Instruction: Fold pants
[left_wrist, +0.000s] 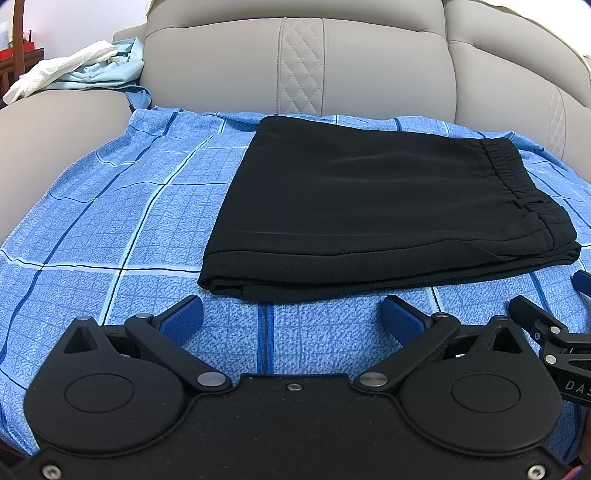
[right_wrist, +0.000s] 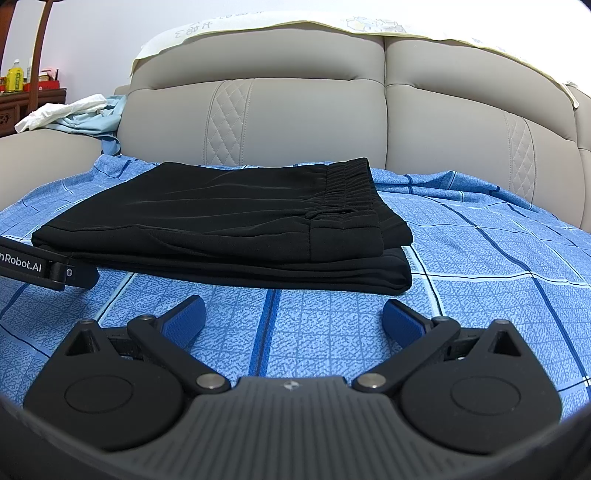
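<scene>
Black pants (left_wrist: 369, 199) lie folded into a flat rectangle on a blue checked sheet (left_wrist: 110, 206), elastic waistband on the right. In the right wrist view the same folded pants (right_wrist: 221, 229) show stacked layers, waistband on top at the right. My left gripper (left_wrist: 291, 314) stands open just in front of the pants' near edge, nothing between its blue pads. My right gripper (right_wrist: 293, 314) is open too, a little short of the pants, empty. Part of the right gripper (left_wrist: 550, 328) shows at the left wrist view's right edge. The left gripper's body (right_wrist: 48, 267) shows at the right wrist view's left edge.
The sheet (right_wrist: 480, 258) covers the seat of a grey leather sofa (left_wrist: 295, 66). White and pale blue clothes (left_wrist: 85, 70) are piled on the sofa's left armrest. A wooden cabinet with bottles (right_wrist: 22, 85) stands far left. A printed cloth (right_wrist: 277, 22) drapes the sofa's top.
</scene>
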